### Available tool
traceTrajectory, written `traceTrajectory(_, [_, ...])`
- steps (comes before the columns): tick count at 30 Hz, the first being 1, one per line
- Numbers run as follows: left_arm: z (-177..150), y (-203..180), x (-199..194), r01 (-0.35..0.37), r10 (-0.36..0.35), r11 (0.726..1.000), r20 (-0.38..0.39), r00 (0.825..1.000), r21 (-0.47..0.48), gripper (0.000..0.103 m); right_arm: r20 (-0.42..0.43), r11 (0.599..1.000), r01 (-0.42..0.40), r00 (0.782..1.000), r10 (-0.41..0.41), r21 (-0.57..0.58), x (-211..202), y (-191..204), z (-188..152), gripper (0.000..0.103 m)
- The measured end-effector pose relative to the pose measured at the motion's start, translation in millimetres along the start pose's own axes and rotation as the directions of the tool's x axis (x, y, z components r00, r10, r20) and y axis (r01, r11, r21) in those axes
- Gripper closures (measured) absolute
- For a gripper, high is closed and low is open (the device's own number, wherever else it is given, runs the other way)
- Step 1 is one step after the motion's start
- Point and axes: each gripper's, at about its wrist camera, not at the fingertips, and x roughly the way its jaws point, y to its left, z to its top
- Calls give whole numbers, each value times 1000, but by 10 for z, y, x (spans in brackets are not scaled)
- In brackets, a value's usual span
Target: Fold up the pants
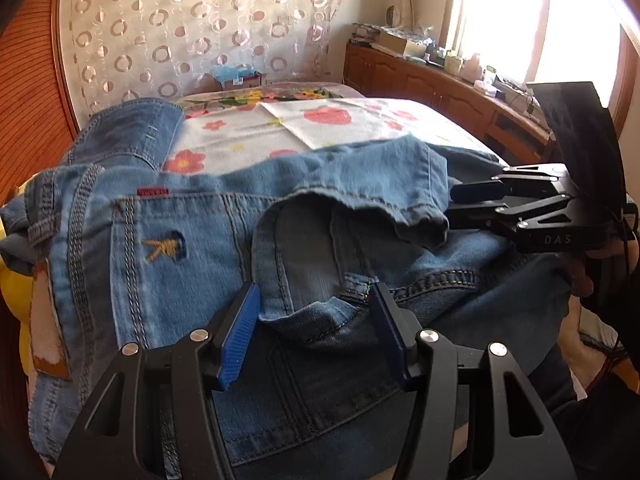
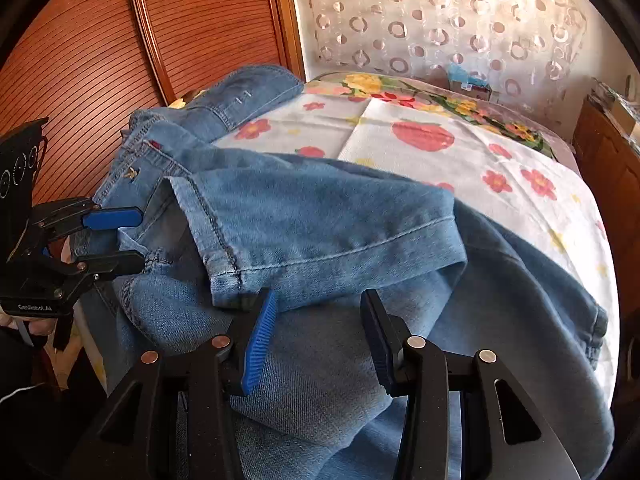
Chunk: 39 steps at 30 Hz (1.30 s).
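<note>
With the faded blue denim pants [image 2: 320,232] lying half-folded on the near end of the flower-print bed [image 2: 500,168], both the left hand-held gripper [image 1: 316,328] and right hand-held gripper [image 2: 320,332], part-open and empty, should pinch matching edges evenly.

Jeans [image 1: 320,420] lower part cut off by frame edge; red tag [image 1: 152,191] lettering unreadable.

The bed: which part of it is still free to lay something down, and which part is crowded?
Free: the flowered sheet beyond the jeans, bordered by the patterned curtain at the far side and the wooden cabinet on the right. Crowded: the near side, where the jeans lie bunched under the left gripper and right gripper.
</note>
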Motion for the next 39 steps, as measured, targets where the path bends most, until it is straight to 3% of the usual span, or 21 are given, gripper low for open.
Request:
traceTrajectory(4, [-35, -30, 22, 2, -2, 1000, -2, 1000, 9, 46, -10, 1000, -10, 1000, 10, 28, 77, 13, 28, 57])
traceTrajectory(9, [-60, -87, -24, 26, -27, 999, 10, 1000, 33, 69, 0, 999, -28, 1000, 28, 46, 122, -81, 93, 57])
traceTrajectory(12, [-89, -113, -41, 32, -33, 998, 11, 999, 48, 77, 2, 997, -51, 999, 51, 53, 167, -228, 120, 60])
traceTrajectory(13, [-99, -114, -58, 34, -35, 998, 12, 999, 53, 78, 4, 997, -58, 998, 58, 55, 180, -256, 132, 74])
traceTrajectory(16, [-109, -106, -125, 28, -29, 998, 26, 999, 50, 85, 18, 997, -59, 998, 59, 51, 217, -416, 156, 102])
traceTrajectory(18, [-118, -101, -188, 29, -30, 998, 34, 999, 50, 90, 59, 996, -74, 996, 72, 41, 194, -433, 179, 102])
traceTrajectory(24, [-107, 9, -597, 11, -11, 1000, 145, 989, 0, 92, 158, 998, -65, 986, 62, 10, -93, -361, 200, 102])
traceTrajectory(32, [-181, 416, -1375, -49, 70, 995, 274, 959, -83, 92, 219, 988, -120, 966, 139, -99, -303, -32, 777, 102])
traceTrajectory(39, [-569, 862, -1533, -128, 168, 974, 214, 962, -188, 92, 146, 950, -216, 957, 252, -225, 127, 632, 1273, 102])
